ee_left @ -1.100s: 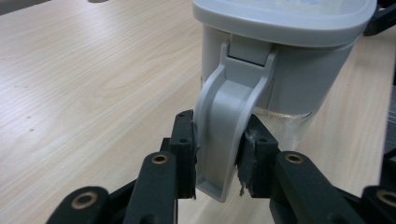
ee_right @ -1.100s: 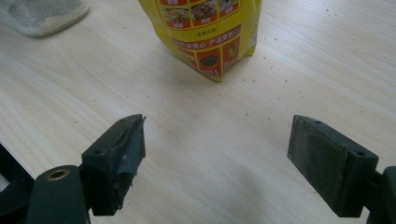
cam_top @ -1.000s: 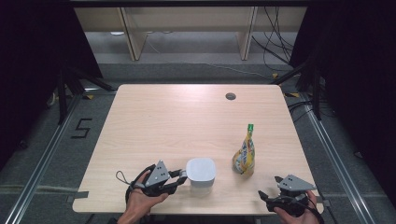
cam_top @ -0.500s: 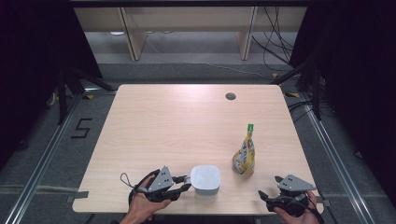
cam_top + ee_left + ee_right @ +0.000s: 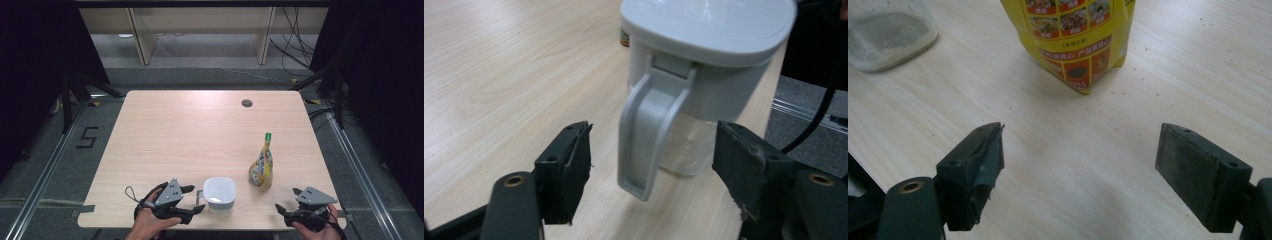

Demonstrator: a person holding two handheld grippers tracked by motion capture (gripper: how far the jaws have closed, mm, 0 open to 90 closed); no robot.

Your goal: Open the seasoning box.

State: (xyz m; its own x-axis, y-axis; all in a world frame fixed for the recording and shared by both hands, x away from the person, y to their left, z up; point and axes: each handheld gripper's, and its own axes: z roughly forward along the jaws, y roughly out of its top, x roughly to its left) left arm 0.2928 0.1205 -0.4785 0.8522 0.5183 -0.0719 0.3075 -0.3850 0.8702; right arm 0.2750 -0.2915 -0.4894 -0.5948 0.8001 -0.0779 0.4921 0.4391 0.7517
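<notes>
Left gripper [image 5: 196, 200]: jaws just opened wide, jug [image 5: 219, 194] handle between, unclamped.
Right gripper [image 5: 280, 210]: open, empty, near pouch [image 5: 263, 165].
Meaning: jug released.

1. The top edge of the left gripper view is cutting off the lid [image 5: 709, 25] of the jug [image 5: 696, 95] in front of you.
2. In the right gripper view, the top edge is cutting the yellow pouch [image 5: 1080, 40]; its small print is staying too blurred to read.
3. The bottom edge of the high view is cutting off your two forearms.
4. The jug is hiding its own contents in the high view.
</notes>
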